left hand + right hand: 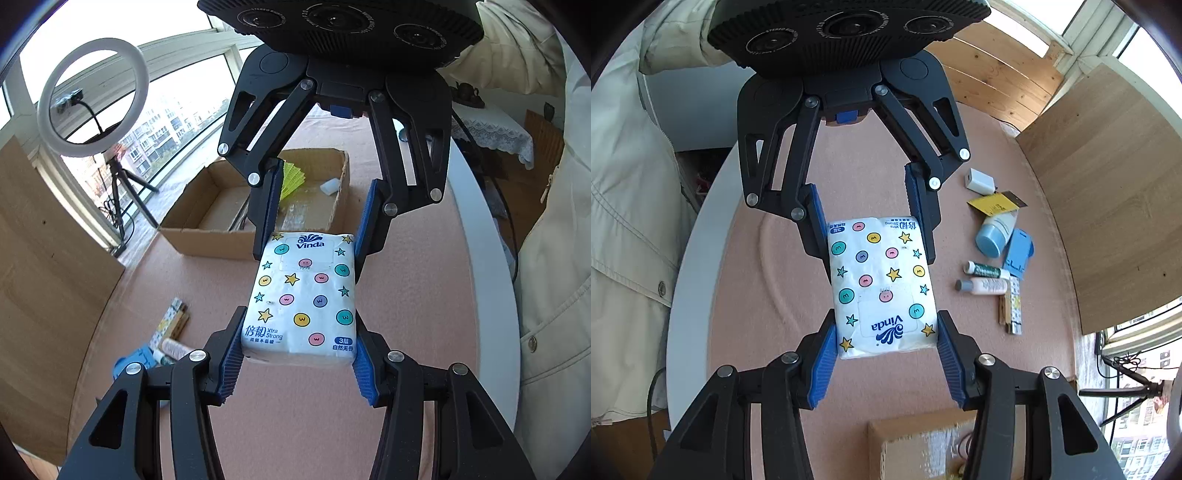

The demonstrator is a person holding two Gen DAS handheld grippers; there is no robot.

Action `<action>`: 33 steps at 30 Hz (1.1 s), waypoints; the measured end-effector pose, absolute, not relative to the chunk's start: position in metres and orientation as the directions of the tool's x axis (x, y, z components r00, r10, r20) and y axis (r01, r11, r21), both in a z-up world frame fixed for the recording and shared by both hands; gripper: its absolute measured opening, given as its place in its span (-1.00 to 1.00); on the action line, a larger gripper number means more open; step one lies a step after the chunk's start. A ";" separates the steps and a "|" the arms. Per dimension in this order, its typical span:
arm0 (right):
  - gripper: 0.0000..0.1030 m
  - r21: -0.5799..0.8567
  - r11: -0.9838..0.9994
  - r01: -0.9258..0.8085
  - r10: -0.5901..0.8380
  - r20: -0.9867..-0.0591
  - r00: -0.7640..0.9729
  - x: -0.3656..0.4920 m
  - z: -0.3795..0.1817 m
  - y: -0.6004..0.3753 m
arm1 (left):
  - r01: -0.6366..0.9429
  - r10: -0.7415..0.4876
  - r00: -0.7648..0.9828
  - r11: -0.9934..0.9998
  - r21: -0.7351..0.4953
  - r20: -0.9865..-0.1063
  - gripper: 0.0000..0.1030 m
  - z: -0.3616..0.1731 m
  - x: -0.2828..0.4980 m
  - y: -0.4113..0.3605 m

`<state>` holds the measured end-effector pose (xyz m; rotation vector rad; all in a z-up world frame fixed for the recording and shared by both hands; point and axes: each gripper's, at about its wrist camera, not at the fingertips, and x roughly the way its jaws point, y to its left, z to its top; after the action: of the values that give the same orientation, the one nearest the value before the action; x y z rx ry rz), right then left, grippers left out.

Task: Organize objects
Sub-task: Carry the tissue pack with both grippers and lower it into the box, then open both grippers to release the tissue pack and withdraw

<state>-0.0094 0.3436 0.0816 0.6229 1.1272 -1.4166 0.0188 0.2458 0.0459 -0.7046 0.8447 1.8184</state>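
A white Vinda tissue pack (303,295) (882,284) printed with coloured dots and stars hangs above the pink tabletop, held at both short ends. My left gripper (298,365) (868,225) is shut on the end with the Chinese lettering, its blue pads (231,363) pressing the pack's sides. Facing it, my right gripper (319,236) (888,350) is shut on the logo end, one pad (825,363) on each side. The pack lies flat between the two, face up.
An open cardboard box (207,229) (916,446) holds a yellow-green item (291,177) and a white piece (330,186). On the cloth lie a white charger (979,181), a yellow card (991,205), a blue-capped tube (993,236) and small bottles (986,286). A person in a cream jacket (554,258) stands at the table rim (480,258).
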 end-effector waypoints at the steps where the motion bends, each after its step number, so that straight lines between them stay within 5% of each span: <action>1: -0.10 -0.281 0.120 0.952 -0.441 -0.875 -0.202 -0.012 0.082 0.354 | -0.930 0.528 -0.357 -0.276 0.242 -0.771 0.06 0.047 0.016 0.259; 21: -0.10 -0.295 -0.017 0.955 -0.460 -0.846 -0.269 -0.043 0.081 0.508 | -0.955 0.521 -0.297 -0.160 0.251 -0.800 0.07 0.040 -0.027 0.437; 26: 0.00 -0.309 -0.019 0.951 -0.447 -0.848 -0.285 -0.041 0.076 0.513 | -0.930 0.443 -0.354 -0.259 0.261 -0.824 0.61 0.031 -0.041 0.445; 33: 0.02 -0.318 -0.095 0.943 -0.455 -0.829 -0.325 -0.052 0.075 0.521 | -0.862 0.401 -0.472 -0.396 0.317 -0.785 0.72 0.027 -0.029 0.428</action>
<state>-0.0516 0.5207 0.0749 0.6700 1.0567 -1.6509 -0.0294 0.4279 0.0271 -0.7881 0.9300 1.9530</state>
